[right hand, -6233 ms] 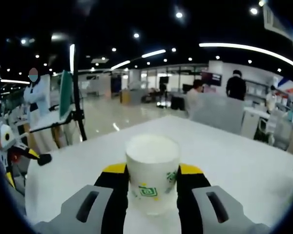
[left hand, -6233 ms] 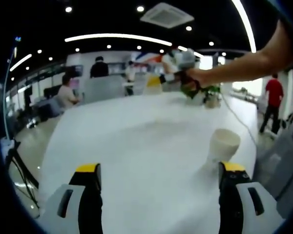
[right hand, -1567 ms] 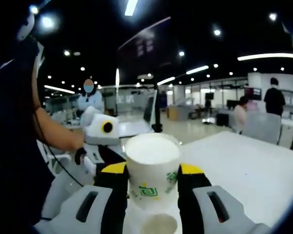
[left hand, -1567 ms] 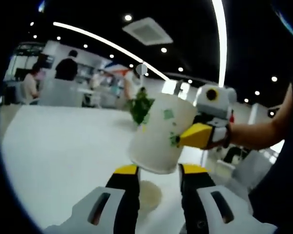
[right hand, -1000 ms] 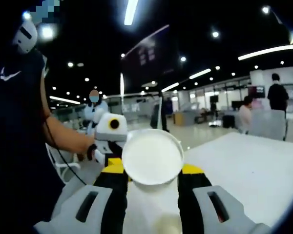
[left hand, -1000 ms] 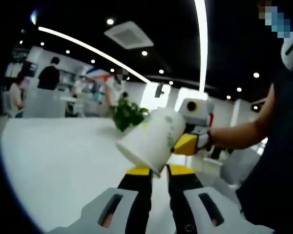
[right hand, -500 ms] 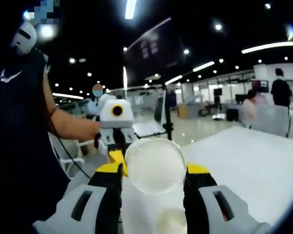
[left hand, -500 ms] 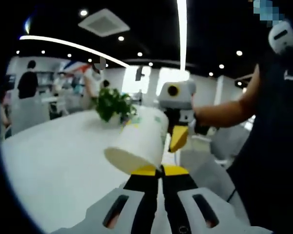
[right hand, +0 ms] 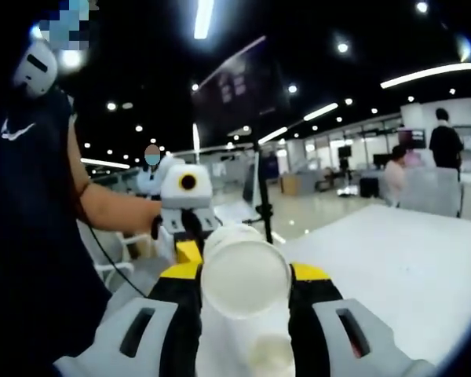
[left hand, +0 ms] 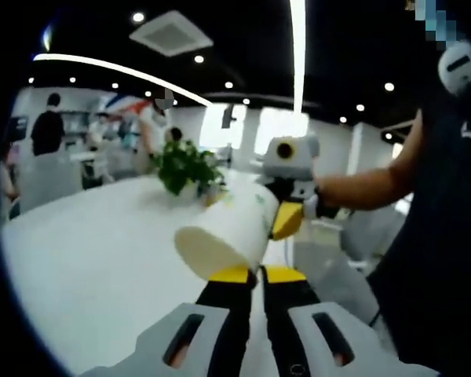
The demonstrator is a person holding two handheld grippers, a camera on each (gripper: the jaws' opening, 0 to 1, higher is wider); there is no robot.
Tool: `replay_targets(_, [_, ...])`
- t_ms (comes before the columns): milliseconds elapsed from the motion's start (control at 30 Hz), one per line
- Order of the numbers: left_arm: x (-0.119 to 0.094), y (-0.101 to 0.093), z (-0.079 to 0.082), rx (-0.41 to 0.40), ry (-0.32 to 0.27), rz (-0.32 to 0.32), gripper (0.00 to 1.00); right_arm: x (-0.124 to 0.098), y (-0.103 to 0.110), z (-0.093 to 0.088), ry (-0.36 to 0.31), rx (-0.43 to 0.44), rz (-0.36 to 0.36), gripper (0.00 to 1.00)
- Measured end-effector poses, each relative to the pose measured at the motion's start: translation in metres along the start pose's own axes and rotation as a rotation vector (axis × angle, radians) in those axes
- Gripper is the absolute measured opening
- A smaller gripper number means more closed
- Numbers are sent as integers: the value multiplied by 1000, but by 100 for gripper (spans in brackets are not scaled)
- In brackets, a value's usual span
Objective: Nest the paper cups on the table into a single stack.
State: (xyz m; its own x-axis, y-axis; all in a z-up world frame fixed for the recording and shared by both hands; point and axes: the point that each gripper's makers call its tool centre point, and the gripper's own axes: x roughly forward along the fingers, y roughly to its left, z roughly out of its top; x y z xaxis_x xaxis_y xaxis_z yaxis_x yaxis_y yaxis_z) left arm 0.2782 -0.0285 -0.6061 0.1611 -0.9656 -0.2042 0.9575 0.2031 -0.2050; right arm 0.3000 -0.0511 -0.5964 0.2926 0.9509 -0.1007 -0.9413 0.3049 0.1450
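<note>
A white paper cup (left hand: 224, 232) with green print hangs tilted in the air, its base toward the left gripper view. My right gripper (right hand: 244, 272) is shut on it, the wide mouth (right hand: 244, 275) facing that camera. In the left gripper view its yellow finger (left hand: 287, 221) presses the cup's side. My left gripper (left hand: 257, 273) has its jaws drawn almost together right under the cup's base edge; I cannot tell whether they pinch it. It also appears behind the cup as the left gripper (right hand: 189, 250). A second cup (right hand: 271, 355) stands mouth-up low between my right jaws.
The white table (left hand: 86, 243) stretches away to the left, with a potted plant (left hand: 184, 169) at its far end. The person in a dark shirt (left hand: 436, 236) stands close by. A tall stand with a dark screen (right hand: 255, 157) rises behind the table edge.
My right gripper brought its cup from across the table to just above my left jaws and tipped it base-first toward them. My left jaws went from wide open to nearly together.
</note>
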Motion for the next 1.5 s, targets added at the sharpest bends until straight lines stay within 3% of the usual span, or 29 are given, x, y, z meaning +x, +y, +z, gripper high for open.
replay_targets(100, [-5,0,13,-32,-64,-15,4,-1,0,2,-8,7,1,39])
replay_targets(233, [-7,-1,22,-39,-92,-26,4,-2,1,0,-6,1,3,39])
replay_targets(400, [-4,-5,22,-20,-69,-43,2,-1,0,-3,-4,1,4,39])
replay_targets(567, [0,-15,21,-10,8,-89,0,-1,2,-9,19,4,11,41])
replay_targets(700, [1,-18,29,16,45,-107,0,-2,2,-7,20,9,0,43])
replay_targets(800, [1,-17,34,40,84,-105,0,-6,-1,-4,12,7,-23,49])
replay_targets(933, [0,-5,27,113,231,-55,0,-13,-11,-7,24,-6,-73,53])
replay_targets(1033, [3,-2,24,130,300,-47,0,-20,-17,-14,51,-18,-115,56])
replay_targets(1167, [4,2,19,172,407,-35,0,-32,-30,-21,69,-39,-194,68])
replay_targets(1267, [8,1,18,194,469,-35,0,-38,-32,-28,71,-39,-214,76])
replay_targets(1500, [15,5,14,317,725,-37,0,-51,-43,-42,103,-64,-302,93])
